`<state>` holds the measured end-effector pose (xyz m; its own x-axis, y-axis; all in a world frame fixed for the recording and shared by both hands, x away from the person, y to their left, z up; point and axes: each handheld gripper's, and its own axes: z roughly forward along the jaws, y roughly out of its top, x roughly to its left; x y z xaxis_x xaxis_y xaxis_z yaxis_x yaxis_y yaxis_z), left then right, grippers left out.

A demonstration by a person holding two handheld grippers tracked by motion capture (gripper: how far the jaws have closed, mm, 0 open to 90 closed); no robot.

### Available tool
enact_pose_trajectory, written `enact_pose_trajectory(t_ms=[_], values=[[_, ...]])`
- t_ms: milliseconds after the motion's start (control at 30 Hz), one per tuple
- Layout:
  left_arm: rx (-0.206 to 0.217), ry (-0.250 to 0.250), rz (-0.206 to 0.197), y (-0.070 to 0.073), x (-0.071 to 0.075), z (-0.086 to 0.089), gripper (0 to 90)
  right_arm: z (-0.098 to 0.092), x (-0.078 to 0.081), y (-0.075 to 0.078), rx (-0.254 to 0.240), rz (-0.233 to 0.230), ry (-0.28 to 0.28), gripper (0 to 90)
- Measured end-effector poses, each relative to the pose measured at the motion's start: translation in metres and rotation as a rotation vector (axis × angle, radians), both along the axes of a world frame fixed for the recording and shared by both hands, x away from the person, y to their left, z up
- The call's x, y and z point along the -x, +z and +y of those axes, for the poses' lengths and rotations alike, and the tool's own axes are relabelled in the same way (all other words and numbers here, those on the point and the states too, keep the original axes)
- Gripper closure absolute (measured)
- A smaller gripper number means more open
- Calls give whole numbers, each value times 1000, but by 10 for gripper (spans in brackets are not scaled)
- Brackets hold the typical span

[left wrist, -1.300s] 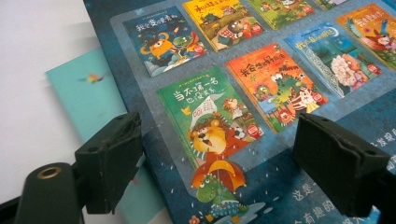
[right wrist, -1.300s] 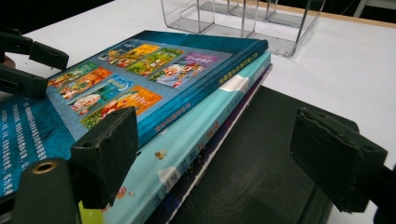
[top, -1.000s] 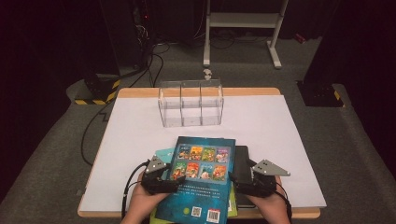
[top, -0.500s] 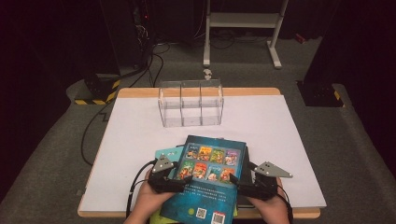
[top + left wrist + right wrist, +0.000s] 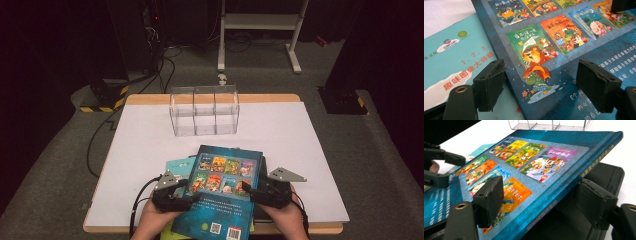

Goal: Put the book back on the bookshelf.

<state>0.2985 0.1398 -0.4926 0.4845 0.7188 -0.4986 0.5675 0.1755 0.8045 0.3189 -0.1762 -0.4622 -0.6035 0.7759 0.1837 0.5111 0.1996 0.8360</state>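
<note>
High view: blue picture book (image 5: 225,192) at 6 o'clock edge of table (image 5: 300,150), back cover up, lying over teal booklet (image 5: 177,167) and black case (image 5: 263,172). Left hand-held gripper (image 5: 192,199) at its left edge, right hand-held gripper (image 5: 250,191) at spine side; likely two-sided hold to keep wide book level. Clear three-bay organizer (image 5: 204,111) at 12 o'clock, well apart.

Left gripper view: jaws spread, straddling book edge, booklet beneath; not clamped.

Right gripper view: jaws parted, one over cover, one below spine; book tilted off case, probably being lifted.
</note>
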Motion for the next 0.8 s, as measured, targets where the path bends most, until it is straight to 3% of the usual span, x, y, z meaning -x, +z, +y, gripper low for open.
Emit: enact_pose_trajectory(t_ms=[233, 267, 333, 433, 467, 533, 633, 800], values=[[11, 22, -18, 1, -11, -6, 289, 1, -26, 5, 25, 7, -38, 267], [19, 30, -26, 1, -16, -9, 289, 0, -39, 6, 22, 12, -48, 260], [19, 34, -23, 1, -16, -9, 286, 0, -44, 6, 35, 18, -58, 207], [22, 27, -9, 0, -11, -6, 259, 0, -33, 6, 45, 34, -62, 138], [51, 16, 13, -2, -6, -2, 251, 0, -25, 5, 37, 37, -55, 136], [62, 0, 9, -3, 0, 2, 251, 1, -10, 2, 33, 30, -33, 136], [48, -16, 17, -1, 1, 1, 270, 3, 5, 2, 24, 31, -5, 228], [33, 9, 18, 1, -3, -6, 273, 5, 4, 5, 50, 26, -14, 240]])
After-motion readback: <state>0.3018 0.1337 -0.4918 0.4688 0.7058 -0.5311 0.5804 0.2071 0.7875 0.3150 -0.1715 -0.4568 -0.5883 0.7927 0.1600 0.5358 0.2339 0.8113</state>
